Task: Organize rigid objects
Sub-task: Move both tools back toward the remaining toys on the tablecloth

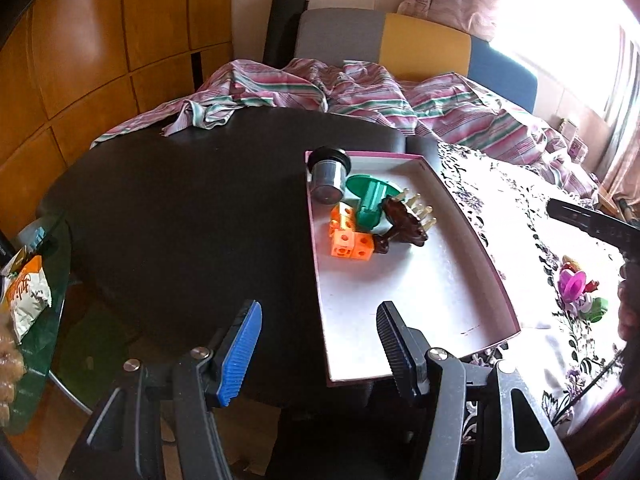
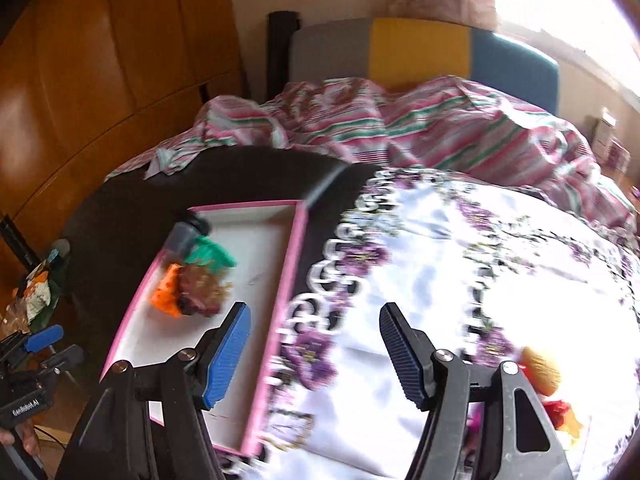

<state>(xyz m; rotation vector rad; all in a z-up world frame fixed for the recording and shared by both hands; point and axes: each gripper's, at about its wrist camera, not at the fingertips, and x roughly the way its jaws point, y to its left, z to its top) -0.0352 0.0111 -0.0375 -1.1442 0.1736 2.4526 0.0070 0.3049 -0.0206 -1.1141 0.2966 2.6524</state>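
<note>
A pink-rimmed white tray lies on a dark round table. At its far end sit a grey-black cylinder, a green plastic piece, orange cubes and a brown hair claw. My left gripper stands open over the table edge and the tray's near left corner, with nothing between its pads. My right gripper is open and empty above the tray's right rim and the floral cloth. Small pink and green toys lie on that cloth; an orange-yellow piece lies beside the right finger. The right wrist view is blurred.
A striped pink and green cloth is heaped at the table's far side, before a grey, yellow and blue headboard. Snack bags lie at the left. Wooden cabinet doors stand behind. The dark tabletop spreads left of the tray.
</note>
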